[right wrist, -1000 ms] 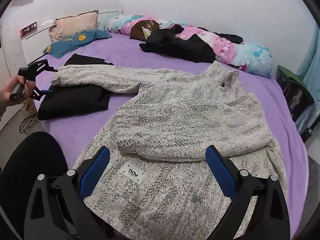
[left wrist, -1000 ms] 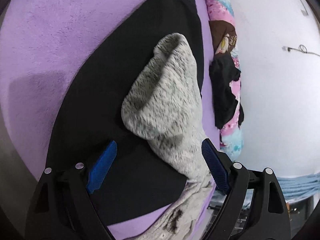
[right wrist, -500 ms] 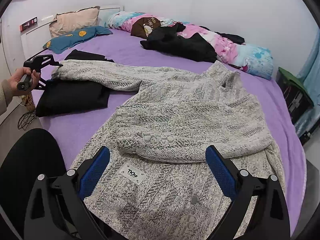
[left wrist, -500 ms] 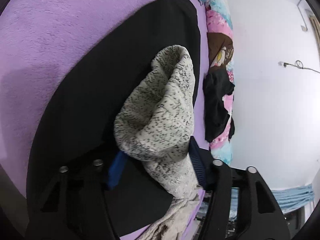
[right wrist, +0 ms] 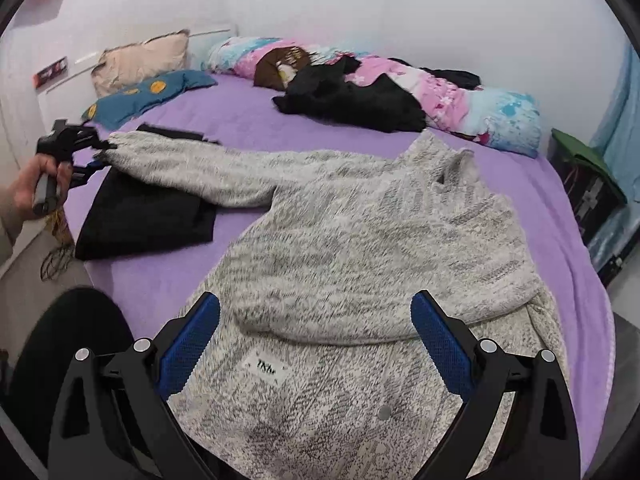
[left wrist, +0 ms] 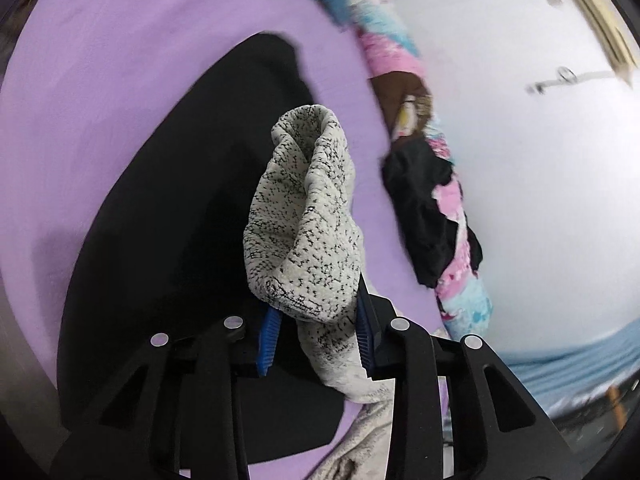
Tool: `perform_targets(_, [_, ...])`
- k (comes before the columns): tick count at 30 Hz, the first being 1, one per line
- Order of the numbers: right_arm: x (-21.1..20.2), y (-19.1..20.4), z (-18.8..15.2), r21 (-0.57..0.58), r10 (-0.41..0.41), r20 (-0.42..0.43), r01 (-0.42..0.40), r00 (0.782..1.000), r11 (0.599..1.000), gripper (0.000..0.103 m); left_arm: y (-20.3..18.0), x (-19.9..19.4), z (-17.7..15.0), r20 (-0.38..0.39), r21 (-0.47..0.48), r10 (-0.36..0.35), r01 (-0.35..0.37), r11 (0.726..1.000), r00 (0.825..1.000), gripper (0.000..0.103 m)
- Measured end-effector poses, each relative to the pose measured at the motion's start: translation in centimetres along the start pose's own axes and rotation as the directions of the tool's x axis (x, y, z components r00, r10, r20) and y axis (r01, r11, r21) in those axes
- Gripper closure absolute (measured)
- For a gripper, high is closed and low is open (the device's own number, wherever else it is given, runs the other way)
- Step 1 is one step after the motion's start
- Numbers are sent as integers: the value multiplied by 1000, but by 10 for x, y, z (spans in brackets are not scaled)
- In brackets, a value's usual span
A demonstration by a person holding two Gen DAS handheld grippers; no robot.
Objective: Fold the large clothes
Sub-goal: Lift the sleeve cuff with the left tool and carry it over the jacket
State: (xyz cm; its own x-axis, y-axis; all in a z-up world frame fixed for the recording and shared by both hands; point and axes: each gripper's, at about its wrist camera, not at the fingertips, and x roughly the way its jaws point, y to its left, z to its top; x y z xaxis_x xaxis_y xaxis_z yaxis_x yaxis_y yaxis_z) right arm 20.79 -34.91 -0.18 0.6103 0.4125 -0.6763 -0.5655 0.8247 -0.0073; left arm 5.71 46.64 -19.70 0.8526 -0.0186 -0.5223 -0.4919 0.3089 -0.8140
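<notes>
1. Sweater (right wrist: 360,248): it lies flat on the purple bed (right wrist: 248,124), hem nearest me, collar toward 1 o'clock, one sleeve already folded across the chest.
2. My right gripper (right wrist: 316,344) hovers over the hem, its fingers released and wide apart with nothing between them.
3. Beyond the body, the free sleeve (right wrist: 188,168) runs its long axis from the shoulder out toward 10 o'clock, crossing the folded black garment (right wrist: 144,220).
4. At the far end my left gripper (left wrist: 316,336) has the cuff (left wrist: 304,216): its fingers have just been closing and now pinch the knit, the cuff standing up toward 12 o'clock in that camera.
5. My judgement: the left hand (right wrist: 36,188) owns the next move, since it alone is at the sleeve end. The fold should carry the cuff back along the sleeve's axis toward 4 o'clock, onto the chest.
</notes>
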Motion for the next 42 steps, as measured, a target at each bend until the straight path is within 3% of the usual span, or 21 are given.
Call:
perform_targets(6, [-18,-12,51,145,82,10,-83,997,986,9,-76,-19,-33,79,233,30,-48,971,996,73])
perform_targets(11, [-34,-12,129,277,224,17,-220,974,935,9,-129,-31,-68,132,396,28,-79,915,991,73])
perform_targets(16, [-49,5,196,296,278,18,-270,961,916,9,-173,-31,-104,232,543,50,-172,822,972,73])
perform_targets(19, [-44,15,220,351,343,-6,-320,939,880,9,-187,-31,-126,247,597,42,-187,780,968,73])
perform_targets(23, [-18,46,252,364,433,-140,-361,890,859,9,-207,-33,-155,255,674,6,-182,716,967,73])
perform_targets(29, [33,73,285,420,487,-267,-355,831,835,9,-228,-29,-178,263,739,-15,-191,646,965,73])
perform_targets(31, [62,95,297,401,535,-370,-389,759,829,8,-233,-25,-184,271,762,-11,-208,613,963,73])
perform_targets(32, [70,100,299,400,542,-393,-393,743,828,8,-237,-23,-190,278,775,-7,-221,592,960,73])
perform_targets(35, [96,114,308,405,524,-446,-358,726,841,8,-247,-18,-205,301,812,-8,-251,527,954,73])
perform_targets(37, [102,115,311,401,504,-448,-338,738,851,9,-251,-16,-214,299,829,-14,-252,500,954,73])
perform_targets(39, [104,114,310,393,494,-454,-331,742,858,17,-257,-14,-224,304,847,-20,-261,463,952,73])
perform_targets(42, [109,111,301,406,503,-474,-328,722,853,27,-266,-12,-241,306,875,-39,-265,405,951,73])
